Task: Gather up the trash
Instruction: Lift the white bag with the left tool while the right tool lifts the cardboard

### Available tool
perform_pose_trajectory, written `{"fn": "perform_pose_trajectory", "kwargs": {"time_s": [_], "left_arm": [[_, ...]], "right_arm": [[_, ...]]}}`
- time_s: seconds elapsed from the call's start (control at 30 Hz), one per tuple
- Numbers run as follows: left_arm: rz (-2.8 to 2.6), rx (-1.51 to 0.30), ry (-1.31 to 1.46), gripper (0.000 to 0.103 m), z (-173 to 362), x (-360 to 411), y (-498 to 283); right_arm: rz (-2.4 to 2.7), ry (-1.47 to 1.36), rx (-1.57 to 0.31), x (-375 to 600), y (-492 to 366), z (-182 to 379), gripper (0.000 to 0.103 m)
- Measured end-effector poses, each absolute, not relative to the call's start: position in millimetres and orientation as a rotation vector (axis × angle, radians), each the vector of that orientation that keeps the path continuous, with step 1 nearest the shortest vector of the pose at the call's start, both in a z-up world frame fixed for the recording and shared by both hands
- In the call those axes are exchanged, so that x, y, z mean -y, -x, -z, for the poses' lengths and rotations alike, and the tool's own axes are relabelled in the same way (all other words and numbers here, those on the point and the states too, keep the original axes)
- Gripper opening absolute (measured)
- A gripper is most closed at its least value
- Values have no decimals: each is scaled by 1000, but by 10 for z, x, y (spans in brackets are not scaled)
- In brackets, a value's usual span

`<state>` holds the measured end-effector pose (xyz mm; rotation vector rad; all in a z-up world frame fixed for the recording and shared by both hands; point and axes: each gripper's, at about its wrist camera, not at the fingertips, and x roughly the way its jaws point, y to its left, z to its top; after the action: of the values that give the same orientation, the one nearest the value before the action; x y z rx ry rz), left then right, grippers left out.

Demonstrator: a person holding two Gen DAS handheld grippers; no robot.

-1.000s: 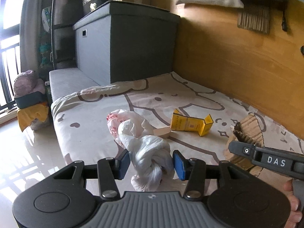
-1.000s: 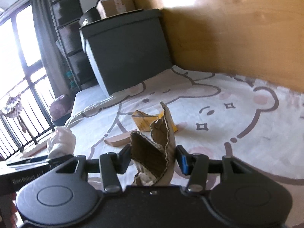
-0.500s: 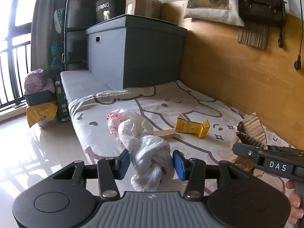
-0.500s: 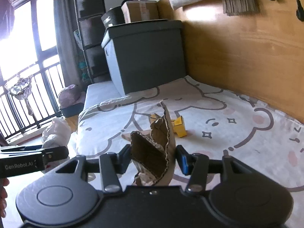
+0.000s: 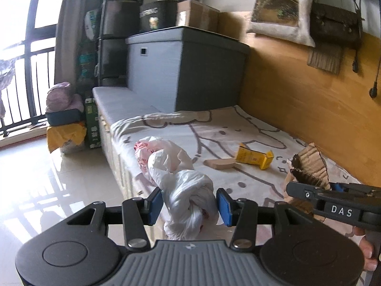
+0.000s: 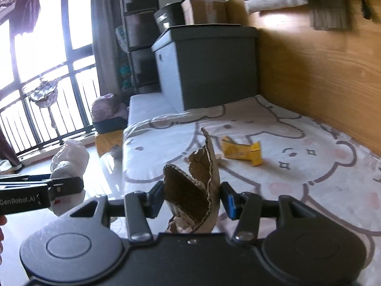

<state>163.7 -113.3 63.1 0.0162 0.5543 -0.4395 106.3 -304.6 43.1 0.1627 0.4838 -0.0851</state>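
My left gripper (image 5: 189,203) is shut on a knotted white plastic bag (image 5: 188,190) with pink print, held above the bed's near edge. My right gripper (image 6: 191,199) is shut on a torn piece of brown corrugated cardboard (image 6: 195,190). The cardboard also shows in the left wrist view (image 5: 309,166), and the bag in the right wrist view (image 6: 70,159). On the bear-print bed sheet (image 5: 214,128) lie a yellow flattened carton (image 5: 253,158) and a tan flat piece (image 5: 220,163). The carton also shows in the right wrist view (image 6: 241,151).
A grey storage box (image 5: 185,69) stands at the bed's far end with a cardboard box (image 5: 197,15) on top. A wooden wall panel (image 5: 309,90) runs along the right. Bags and a yellow bundle (image 5: 65,134) sit on the glossy tiled floor (image 5: 47,190) by the balcony railing.
Both grippers have pulled back and up from the bed, each still holding its item. More of the floor, window and wall is in view.
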Motion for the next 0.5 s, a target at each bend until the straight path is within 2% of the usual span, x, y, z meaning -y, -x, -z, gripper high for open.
{"fn": "perform_pose_trajectory", "kwargs": {"time_s": [0.5], "left_arm": [[332,-610,39,49,-424,226,-1611]], "right_arm": [[-67,-131,-566,2208,-1317,-196,51]]}}
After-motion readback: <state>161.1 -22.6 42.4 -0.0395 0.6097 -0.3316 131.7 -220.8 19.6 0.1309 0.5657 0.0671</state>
